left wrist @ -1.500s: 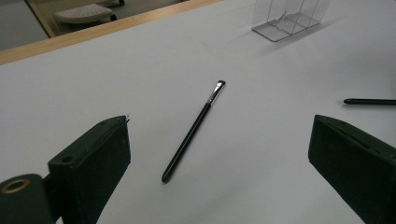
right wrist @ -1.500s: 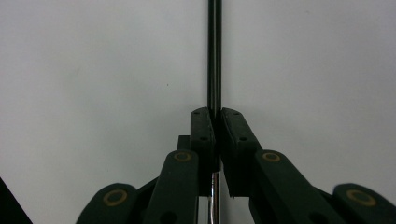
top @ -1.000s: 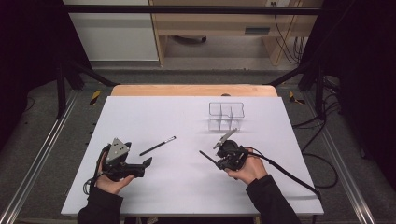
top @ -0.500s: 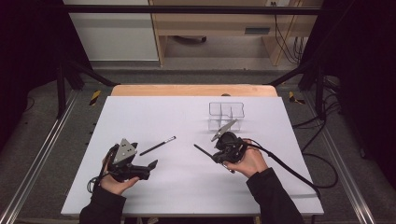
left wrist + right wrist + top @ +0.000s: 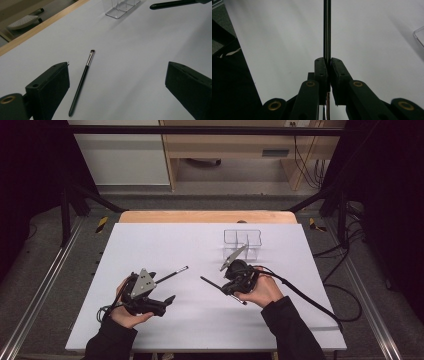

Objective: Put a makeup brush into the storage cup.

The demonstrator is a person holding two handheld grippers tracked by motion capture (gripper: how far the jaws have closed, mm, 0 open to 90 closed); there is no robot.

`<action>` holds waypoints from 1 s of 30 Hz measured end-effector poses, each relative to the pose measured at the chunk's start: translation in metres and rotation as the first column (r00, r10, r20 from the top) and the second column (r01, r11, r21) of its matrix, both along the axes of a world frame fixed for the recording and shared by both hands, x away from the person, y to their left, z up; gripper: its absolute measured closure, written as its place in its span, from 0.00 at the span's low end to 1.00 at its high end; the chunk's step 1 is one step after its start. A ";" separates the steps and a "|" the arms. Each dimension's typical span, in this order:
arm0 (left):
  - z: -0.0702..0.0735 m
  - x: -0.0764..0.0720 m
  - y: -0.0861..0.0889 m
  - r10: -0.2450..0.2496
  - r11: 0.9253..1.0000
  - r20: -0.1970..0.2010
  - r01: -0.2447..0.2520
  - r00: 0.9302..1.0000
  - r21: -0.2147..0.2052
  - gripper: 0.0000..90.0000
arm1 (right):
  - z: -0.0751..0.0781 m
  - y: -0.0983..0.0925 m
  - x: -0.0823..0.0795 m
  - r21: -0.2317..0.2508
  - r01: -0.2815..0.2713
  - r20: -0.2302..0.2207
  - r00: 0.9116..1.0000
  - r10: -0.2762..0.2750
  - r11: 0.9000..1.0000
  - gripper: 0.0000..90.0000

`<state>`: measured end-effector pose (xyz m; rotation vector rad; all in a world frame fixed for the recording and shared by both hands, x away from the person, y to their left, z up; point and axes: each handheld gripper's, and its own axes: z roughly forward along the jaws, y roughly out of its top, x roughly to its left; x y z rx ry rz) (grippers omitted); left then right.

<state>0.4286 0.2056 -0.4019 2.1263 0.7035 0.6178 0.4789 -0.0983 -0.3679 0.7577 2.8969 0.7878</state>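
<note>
Even overhead light falls on the white counter (image 5: 200, 320) in the high view, leaving it bright while the floor and the frame around it sink into near black. Shadows under the hands are faint and soft. The high view is slightly soft, with fine detail smeared. In the left gripper view the near jaws are blurred and dark, while the brush (image 5: 82, 80) lies sharp with a thin shadow. The right gripper view is dimmer, greyish toward its left edge, and the far counter there is out of focus.
</note>
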 end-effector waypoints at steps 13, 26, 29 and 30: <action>0.013 -0.001 -0.019 -0.115 0.989 0.041 0.111 0.993 0.096 0.05 | -0.001 0.005 -0.001 0.015 -0.049 -0.044 0.998 0.050 0.999 0.94; 0.014 -0.004 -0.044 -0.212 0.958 0.065 0.195 0.975 0.212 0.06 | -0.003 0.007 -0.005 0.018 -0.084 -0.076 0.994 0.085 0.996 0.94; 0.013 -0.006 -0.048 -0.233 0.949 0.067 0.212 0.970 0.233 0.06 | -0.005 0.009 -0.006 0.015 -0.088 -0.082 0.993 0.089 0.996 0.94; 0.013 -0.006 -0.049 -0.239 0.946 0.068 0.217 0.969 0.241 0.06 | -0.005 0.009 -0.006 0.015 -0.088 -0.082 0.993 0.089 0.996 0.94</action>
